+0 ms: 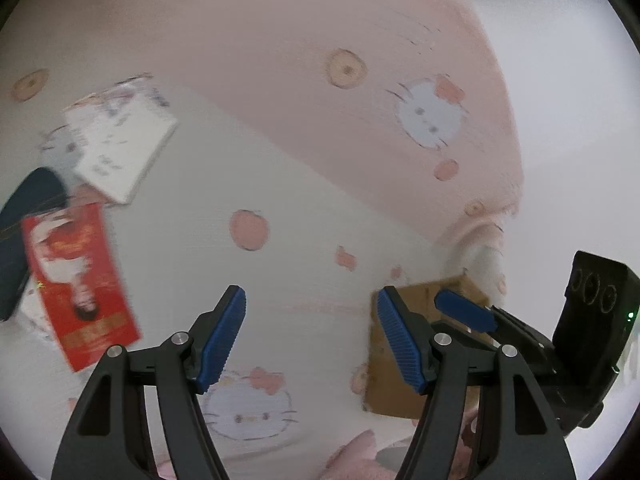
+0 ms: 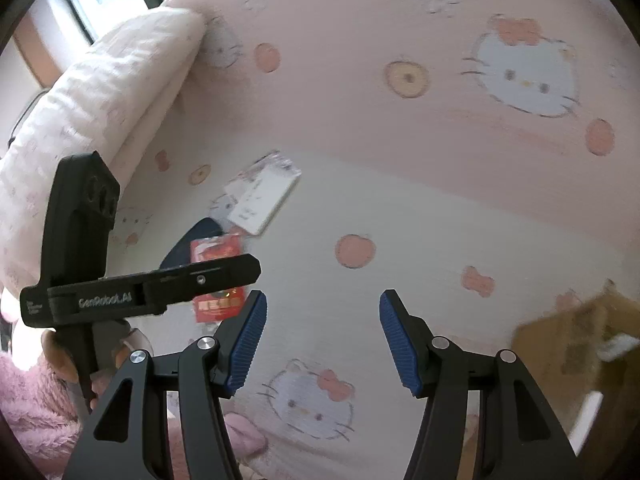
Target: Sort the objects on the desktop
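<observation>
A red booklet (image 1: 80, 284) lies on the Hello Kitty sheet (image 1: 304, 208) at the left, next to a white booklet (image 1: 120, 144) and a dark blue flat object (image 1: 24, 216). A brown cardboard box (image 1: 404, 360) sits at the right. My left gripper (image 1: 310, 340) is open and empty above the sheet, between the booklets and the box. My right gripper (image 2: 322, 340) is open and empty. In the right wrist view the red booklet (image 2: 218, 276) lies partly behind the left gripper's body, with the white booklet (image 2: 262, 196) beyond it and the box (image 2: 576, 340) at the right.
A folded white quilt (image 2: 100, 92) lies at the far left by a window. The pink part of the sheet (image 2: 400, 80) fills the far side. A pink fluffy sleeve (image 2: 28, 412) shows at the lower left.
</observation>
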Demonstrator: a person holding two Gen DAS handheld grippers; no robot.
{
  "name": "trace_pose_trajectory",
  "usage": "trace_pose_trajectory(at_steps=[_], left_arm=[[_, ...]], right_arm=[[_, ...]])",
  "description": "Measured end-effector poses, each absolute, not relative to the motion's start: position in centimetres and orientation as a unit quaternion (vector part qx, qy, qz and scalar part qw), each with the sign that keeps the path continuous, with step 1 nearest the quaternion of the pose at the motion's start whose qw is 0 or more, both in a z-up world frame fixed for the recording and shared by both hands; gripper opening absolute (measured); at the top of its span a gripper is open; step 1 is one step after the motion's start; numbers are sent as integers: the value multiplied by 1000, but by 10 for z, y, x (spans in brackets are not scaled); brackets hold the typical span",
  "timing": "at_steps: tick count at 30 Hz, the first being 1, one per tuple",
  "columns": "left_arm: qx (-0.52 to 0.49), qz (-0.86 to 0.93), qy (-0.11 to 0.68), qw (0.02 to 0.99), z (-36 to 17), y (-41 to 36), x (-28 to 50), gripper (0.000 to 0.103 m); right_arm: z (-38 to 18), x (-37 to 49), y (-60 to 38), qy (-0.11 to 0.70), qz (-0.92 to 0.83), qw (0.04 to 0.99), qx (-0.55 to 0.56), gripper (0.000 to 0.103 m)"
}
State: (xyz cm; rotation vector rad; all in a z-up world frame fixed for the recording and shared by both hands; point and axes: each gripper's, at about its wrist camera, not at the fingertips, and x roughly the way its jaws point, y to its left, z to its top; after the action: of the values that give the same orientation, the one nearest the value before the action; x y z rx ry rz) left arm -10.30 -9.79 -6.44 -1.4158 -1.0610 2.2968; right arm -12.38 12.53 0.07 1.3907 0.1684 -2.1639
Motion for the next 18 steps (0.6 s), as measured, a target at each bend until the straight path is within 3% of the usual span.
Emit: trace_pose_trajectory(at_steps=[11,14,18], left_arm=[[-467,825,-307,85,-54,-132,-73,72],[-448,864,-209,93,-29,-111,-71,72],[-369,925,62,59,7,-42,-53,72]], right_arm=[[-11,-123,81,89,-789,307,525,56],[0,-112,82,121,-804,286,507,57],[16,-96,94,138,-820,269,485,57]])
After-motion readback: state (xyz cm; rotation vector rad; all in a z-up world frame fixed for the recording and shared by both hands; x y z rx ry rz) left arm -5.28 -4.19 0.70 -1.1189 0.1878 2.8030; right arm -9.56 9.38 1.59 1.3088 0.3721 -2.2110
